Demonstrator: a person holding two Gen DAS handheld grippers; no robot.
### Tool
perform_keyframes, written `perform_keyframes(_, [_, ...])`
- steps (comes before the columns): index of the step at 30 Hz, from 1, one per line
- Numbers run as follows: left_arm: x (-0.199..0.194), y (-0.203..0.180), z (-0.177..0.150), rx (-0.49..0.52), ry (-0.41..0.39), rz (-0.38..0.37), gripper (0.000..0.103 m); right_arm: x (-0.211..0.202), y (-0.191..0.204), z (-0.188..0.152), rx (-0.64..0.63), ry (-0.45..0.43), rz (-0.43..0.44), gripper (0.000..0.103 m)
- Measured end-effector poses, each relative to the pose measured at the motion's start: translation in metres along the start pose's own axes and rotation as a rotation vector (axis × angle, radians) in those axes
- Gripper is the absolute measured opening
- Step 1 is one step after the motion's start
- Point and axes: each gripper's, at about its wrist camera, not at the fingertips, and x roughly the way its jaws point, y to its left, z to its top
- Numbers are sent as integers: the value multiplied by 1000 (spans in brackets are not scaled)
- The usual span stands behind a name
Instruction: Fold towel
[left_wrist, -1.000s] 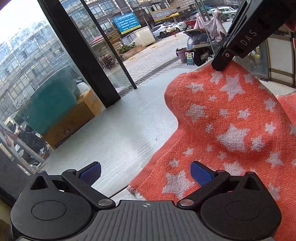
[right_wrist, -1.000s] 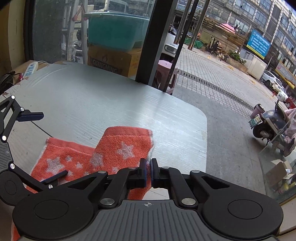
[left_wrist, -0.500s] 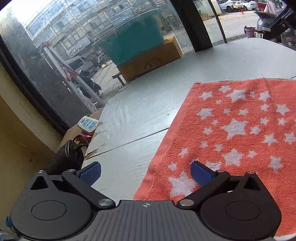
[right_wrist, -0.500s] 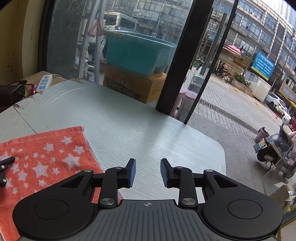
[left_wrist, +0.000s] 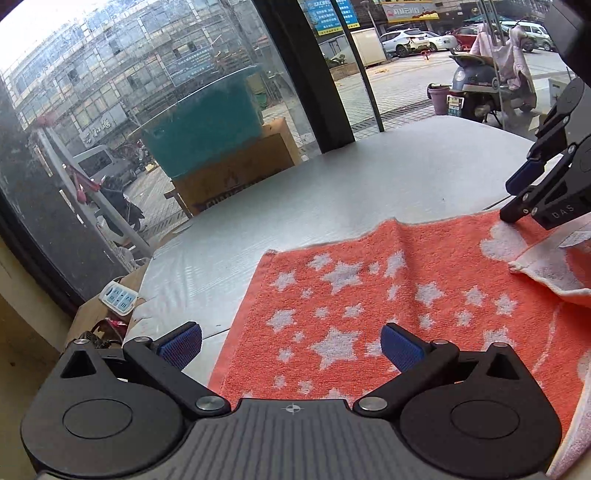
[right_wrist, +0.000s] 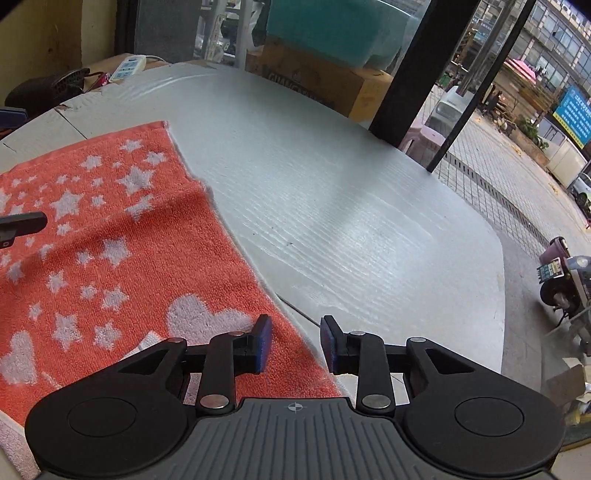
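Observation:
An orange towel (left_wrist: 388, 295) with white stars and hearts lies spread on the grey table (left_wrist: 332, 192); it also shows in the right wrist view (right_wrist: 122, 251). A corner is turned over at its right side (left_wrist: 546, 266), pale underside and label up. My left gripper (left_wrist: 291, 345) is open and empty, hovering over the towel's near left edge. My right gripper (right_wrist: 295, 341) is open and empty over the towel's right edge; it shows in the left wrist view (left_wrist: 517, 199) above the far right corner.
The table (right_wrist: 351, 206) stands against a shop window with a black pillar (right_wrist: 413, 70). A power strip (left_wrist: 118, 297) and a black fan (right_wrist: 51, 86) sit off the table's left end. A teal tub on a cardboard box (left_wrist: 236, 170) stands outside.
A second ago my right gripper was shut on the towel, holding it lifted. It has let go, the towel now lies flat, and both grippers have drawn back over its edges.

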Motion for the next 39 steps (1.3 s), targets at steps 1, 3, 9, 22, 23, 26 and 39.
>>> perform_keyframes(1, [6,0,-1,-7,11,1,103,7,-1,7,-20,-20,-7,31])
perform_keyframes(3, [15,5,-2,-47,32,-2,103,18,1,18,-80,-59,-8,31])
perform_keyframes(9, [23,41,-12,-264,127,76,103,5,-17,29,39,-103,41,32])
perform_keyframes(22, [-9,27,-18,-126,45,236,103,-17,41,2,166,-7,245,32])
perform_keyframes(23, [-4,29,-20,-99,63,213,103,-8,46,2,177,30,239,32])
perform_keyframes(26, [-1,31,-26,-89,73,160,103,-9,48,-3,162,2,232,31])
perform_keyframes(39, [-6,34,-32,-164,94,143,103,-107,-5,-74,343,-176,194,7])
